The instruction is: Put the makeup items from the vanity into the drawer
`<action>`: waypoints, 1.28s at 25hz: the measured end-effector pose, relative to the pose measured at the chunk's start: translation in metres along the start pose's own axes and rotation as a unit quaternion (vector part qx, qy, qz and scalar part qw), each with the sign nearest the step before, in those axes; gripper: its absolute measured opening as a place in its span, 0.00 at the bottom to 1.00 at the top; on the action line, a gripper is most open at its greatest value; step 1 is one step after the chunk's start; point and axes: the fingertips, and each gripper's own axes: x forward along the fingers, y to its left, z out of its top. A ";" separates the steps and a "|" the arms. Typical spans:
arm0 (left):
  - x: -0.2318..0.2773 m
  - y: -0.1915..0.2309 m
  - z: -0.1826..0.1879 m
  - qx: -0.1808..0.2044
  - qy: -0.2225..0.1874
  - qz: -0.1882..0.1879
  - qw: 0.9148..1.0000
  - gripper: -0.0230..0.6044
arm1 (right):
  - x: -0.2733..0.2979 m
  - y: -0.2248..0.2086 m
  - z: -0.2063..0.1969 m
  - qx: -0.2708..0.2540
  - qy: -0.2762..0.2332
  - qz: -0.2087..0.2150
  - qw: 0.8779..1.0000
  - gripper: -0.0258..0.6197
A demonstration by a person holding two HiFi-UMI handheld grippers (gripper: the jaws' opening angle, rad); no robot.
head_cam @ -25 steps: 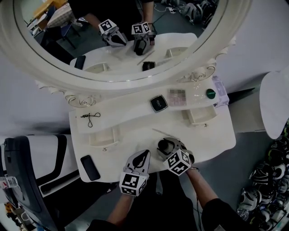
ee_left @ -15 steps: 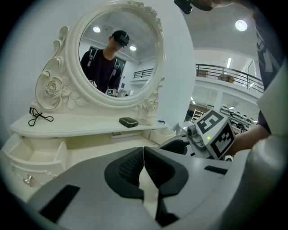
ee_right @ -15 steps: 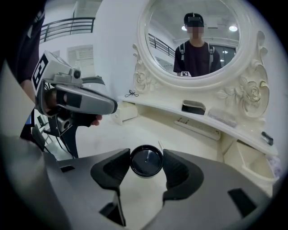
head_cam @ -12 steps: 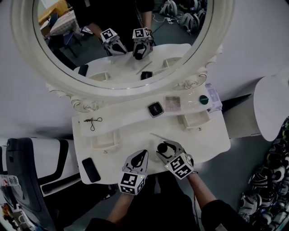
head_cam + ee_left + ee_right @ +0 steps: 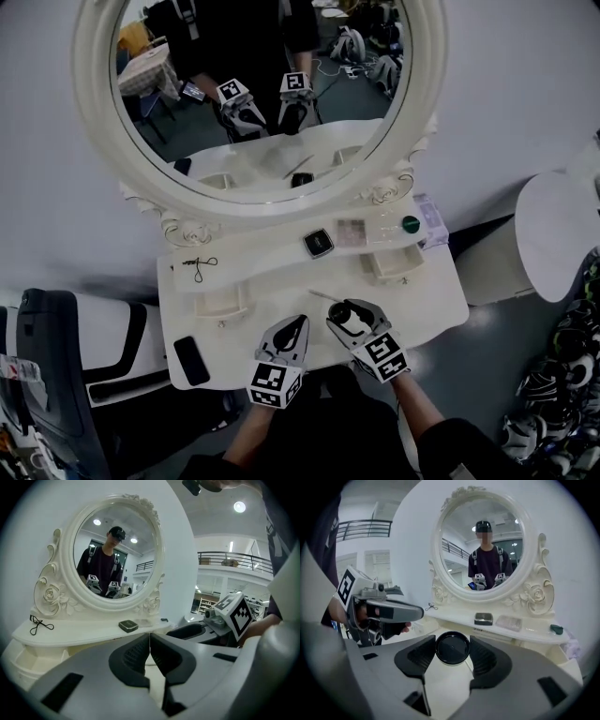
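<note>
Not much is done yet, by the look of it. A round black jar (image 5: 452, 648) is clamped between the jaws of the right gripper (image 5: 351, 317) and held just over the front of the vanity top (image 5: 281, 287), so 1 item is in hand but nothing is put away. The left gripper (image 5: 298, 325) is pinched together on nothing and is parked just beside the right one.

Left to be moved: a black compact (image 5: 318, 244), a pale palette (image 5: 352, 232) and a green-capped thing (image 5: 410, 224) are lined up on the raised shelf under the mirror (image 5: 94, 103). A thin pencil (image 5: 328, 297) is lying on the top just ahead of the jar.

2 small drawers are pulled open, the left drawer (image 5: 223, 314) and the right drawer (image 5: 398, 277). No makeup can be made out in either.

Room-wise, the right drawer is nearer to the jar, and only the pencil is in the way. The opening is small, so its walls need to be cleared on the way in. A phone (image 5: 191, 360) is sitting near the front left edge, well apart from all this.
</note>
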 end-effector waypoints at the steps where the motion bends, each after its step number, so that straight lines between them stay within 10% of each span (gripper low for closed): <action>1: -0.001 -0.003 0.006 0.004 -0.006 -0.001 1.000 0.06 | -0.006 0.000 0.008 0.005 -0.016 -0.004 1.000 0.39; 19: -0.009 -0.024 0.031 0.032 -0.042 -0.023 0.998 0.06 | -0.054 -0.003 0.037 0.046 -0.104 -0.059 0.992 0.39; 32: 0.004 -0.045 0.029 0.054 -0.024 -0.138 0.989 0.06 | -0.083 -0.008 0.023 0.078 -0.110 -0.171 0.976 0.39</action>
